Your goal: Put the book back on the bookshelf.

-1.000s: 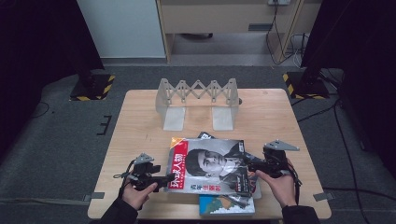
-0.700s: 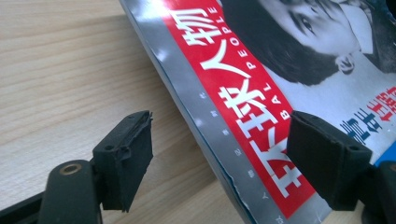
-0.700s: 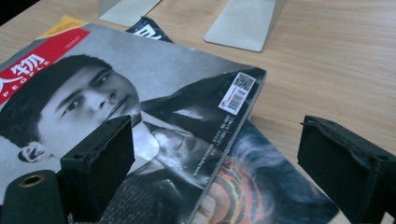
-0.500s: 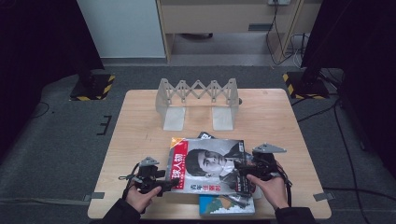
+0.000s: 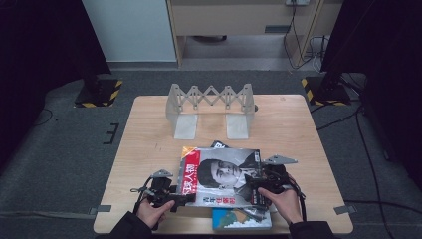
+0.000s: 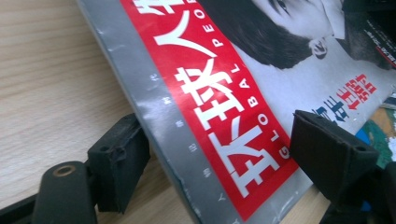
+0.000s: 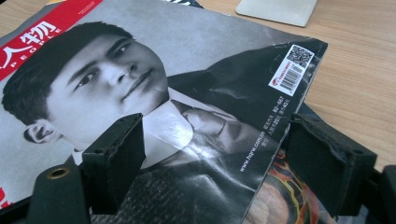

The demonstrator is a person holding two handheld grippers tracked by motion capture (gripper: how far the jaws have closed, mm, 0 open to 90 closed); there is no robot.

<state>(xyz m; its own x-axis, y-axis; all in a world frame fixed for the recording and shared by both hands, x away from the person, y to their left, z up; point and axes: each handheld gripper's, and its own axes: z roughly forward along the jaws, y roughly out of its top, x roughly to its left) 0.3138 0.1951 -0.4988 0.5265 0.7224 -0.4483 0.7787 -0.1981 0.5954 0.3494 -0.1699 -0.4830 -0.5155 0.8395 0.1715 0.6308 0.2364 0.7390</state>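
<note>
Overhead, glossy red-banded magazine with a portrait cover (image 5: 221, 177) tops a small stack at the wooden table's (image 5: 149, 149) near edge. Left gripper (image 6: 217, 154): fingers apart, straddling the spine corner. Right gripper (image 7: 210, 154): fingers closing, astride the barcode edge, not pinching. Likely light, floppy, slick; grip near the spine.

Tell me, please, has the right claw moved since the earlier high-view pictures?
Yes. The right claw has slid left, inward over the magazine, judged against the table's right edge. Its jaws have just been closing, straddling the magazine's edge without pressing it.
</note>
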